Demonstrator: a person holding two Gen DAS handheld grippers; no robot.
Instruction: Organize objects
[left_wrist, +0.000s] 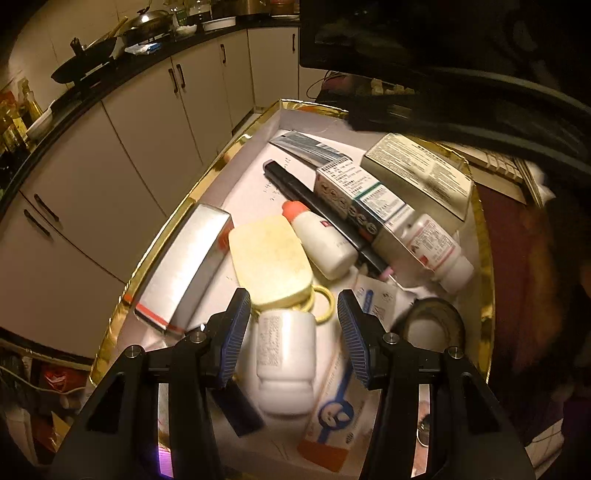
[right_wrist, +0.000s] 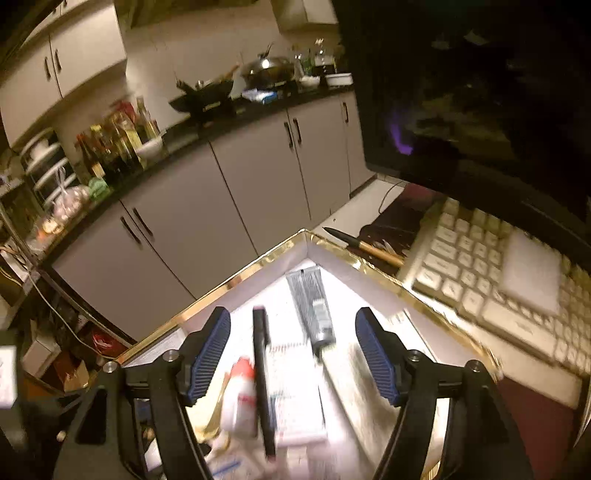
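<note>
A gold-rimmed white box (left_wrist: 207, 177) holds many items. My left gripper (left_wrist: 293, 314) is open above a white pill bottle (left_wrist: 286, 362) that lies between its fingers. Beyond it lie a cream sponge-like tag (left_wrist: 269, 258), a white bottle with an orange cap (left_wrist: 321, 240), a black pen (left_wrist: 325, 210), medicine cartons (left_wrist: 365, 206) and a silver box (left_wrist: 188, 266). My right gripper (right_wrist: 293, 332) is open and empty over the box's far corner (right_wrist: 306, 236), above the black pen (right_wrist: 263, 376), the orange-capped bottle (right_wrist: 242, 398) and a grey tube (right_wrist: 312, 306).
A tape roll (left_wrist: 436, 321) and a blue-and-white carton (left_wrist: 336, 402) lie in the box's near part. A white keyboard (right_wrist: 491, 288) and a dark monitor (right_wrist: 461, 92) stand to the right. A brush (right_wrist: 365, 247) lies behind the box. Kitchen cabinets (right_wrist: 221, 206) are beyond.
</note>
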